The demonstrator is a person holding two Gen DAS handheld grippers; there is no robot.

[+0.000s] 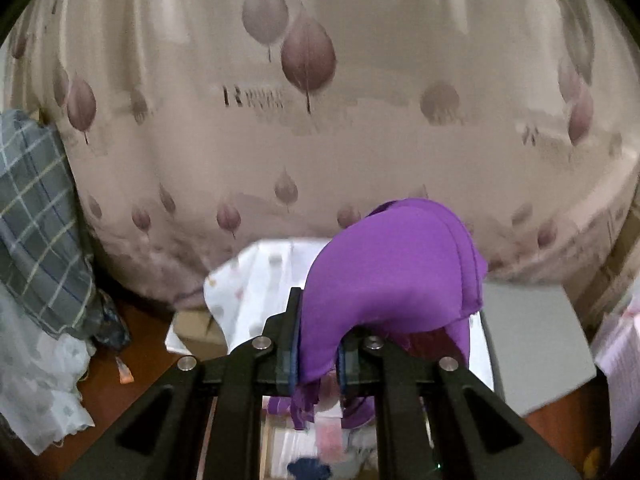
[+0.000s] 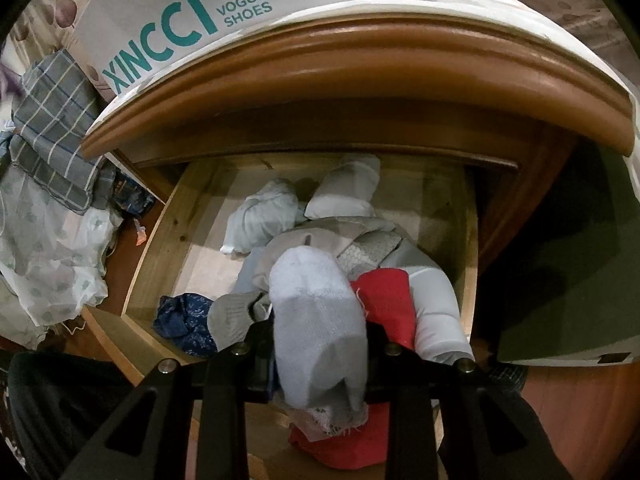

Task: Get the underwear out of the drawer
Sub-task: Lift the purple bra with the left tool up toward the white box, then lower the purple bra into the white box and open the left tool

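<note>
The left gripper (image 1: 316, 344) has its jaws clamped shut on a purple padded undergarment (image 1: 392, 268), which hangs in the air above the open drawer (image 2: 160, 240) and in front of the leaf-print curtain (image 1: 280, 120). Only a narrow fold sits between the jaws, while the bulk arches past them and straps and a tag dangle below, so the likeliest failure is the smooth fabric sliding out and dropping back into the drawer. A trailing strap could also snag on the drawer's wooden wall or drag other clothes up with it. Over the near end of the drawer, the right gripper (image 2: 320, 344) has its jaws closed on a pale knit garment (image 2: 316, 320); it looks more like a sock than underwear, though I cannot tell for sure, so the wrong piece may come out. A red cloth (image 2: 388, 304) lies just beside that knit and more red shows beneath it; lifting could pull it along. The remaining 2 bundles toward the drawer's back look loose and could spill if jostled.
</note>
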